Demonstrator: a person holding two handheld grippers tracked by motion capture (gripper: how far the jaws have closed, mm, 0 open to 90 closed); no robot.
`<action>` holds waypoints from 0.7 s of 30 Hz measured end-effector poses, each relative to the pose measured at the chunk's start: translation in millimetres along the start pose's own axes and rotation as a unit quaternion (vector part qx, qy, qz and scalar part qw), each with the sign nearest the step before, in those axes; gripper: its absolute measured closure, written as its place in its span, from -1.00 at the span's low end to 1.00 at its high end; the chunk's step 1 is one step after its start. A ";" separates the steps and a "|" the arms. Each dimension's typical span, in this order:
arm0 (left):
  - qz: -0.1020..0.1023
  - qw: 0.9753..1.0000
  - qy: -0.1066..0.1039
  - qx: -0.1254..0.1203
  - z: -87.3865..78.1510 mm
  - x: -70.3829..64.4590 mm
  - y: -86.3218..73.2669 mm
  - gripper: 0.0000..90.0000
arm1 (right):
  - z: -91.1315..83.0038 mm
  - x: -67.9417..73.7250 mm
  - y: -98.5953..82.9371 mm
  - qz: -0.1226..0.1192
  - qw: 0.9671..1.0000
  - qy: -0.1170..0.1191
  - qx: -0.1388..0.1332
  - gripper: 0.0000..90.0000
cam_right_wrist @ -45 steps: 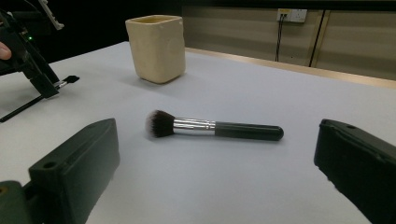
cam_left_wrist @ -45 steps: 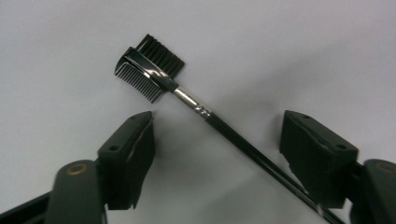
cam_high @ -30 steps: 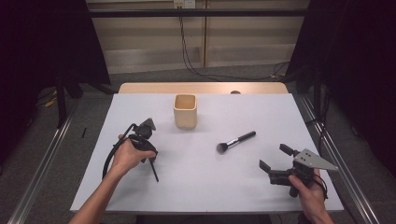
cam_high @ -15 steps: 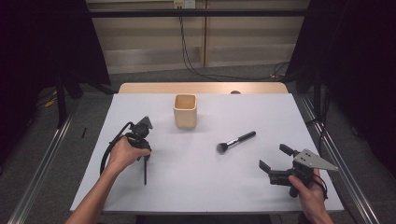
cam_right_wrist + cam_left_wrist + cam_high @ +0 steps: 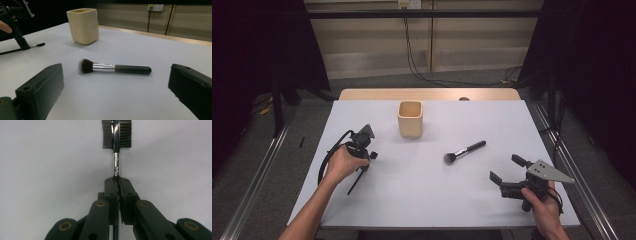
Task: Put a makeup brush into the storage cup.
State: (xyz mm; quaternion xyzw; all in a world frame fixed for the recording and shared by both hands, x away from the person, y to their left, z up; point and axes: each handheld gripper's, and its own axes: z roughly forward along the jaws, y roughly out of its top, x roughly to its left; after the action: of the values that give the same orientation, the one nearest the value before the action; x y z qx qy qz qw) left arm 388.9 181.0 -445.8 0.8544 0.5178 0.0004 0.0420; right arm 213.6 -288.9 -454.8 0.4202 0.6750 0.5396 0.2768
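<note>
A thin black brow brush with a comb head [image 5: 116,133] is held by its silver neck in my left gripper [image 5: 117,181], whose jaws are shut on it. In the high view my left gripper [image 5: 363,159] is at the table's left, and the brow brush's long handle [image 5: 354,182] slants back toward the person, low over the surface. A fluffy makeup brush [image 5: 464,151] [image 5: 115,68] lies flat right of centre. My right gripper [image 5: 507,169] [image 5: 116,75] is open at the near right, with its jaws pointed at that brush and well short of it.
A cream square cup [image 5: 410,119] [image 5: 82,25] stands upright at the back centre of the white table [image 5: 437,200]. Beyond the far edge runs a wooden strip [image 5: 427,94]. A black cable [image 5: 329,160] loops beside the left hand.
The brow brush's handle has swung leftward in my left gripper, its free end moving from lower right to lower left of the hand. The right gripper and makeup brush stayed put.
</note>
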 end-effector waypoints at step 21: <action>0.003 0.998 -0.042 -0.043 -6.4 12.5 -11.9 0.92 | 1.0 -1.3 0.0 0.002 1.000 -0.001 0.003 -1.00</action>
State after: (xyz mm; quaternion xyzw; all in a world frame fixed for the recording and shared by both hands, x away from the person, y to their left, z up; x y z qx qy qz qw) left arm 383.9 198.1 -440.8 0.8528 0.5124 -0.0129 0.1002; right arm 215.1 -289.5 -455.1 0.4232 0.6756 0.5375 0.2748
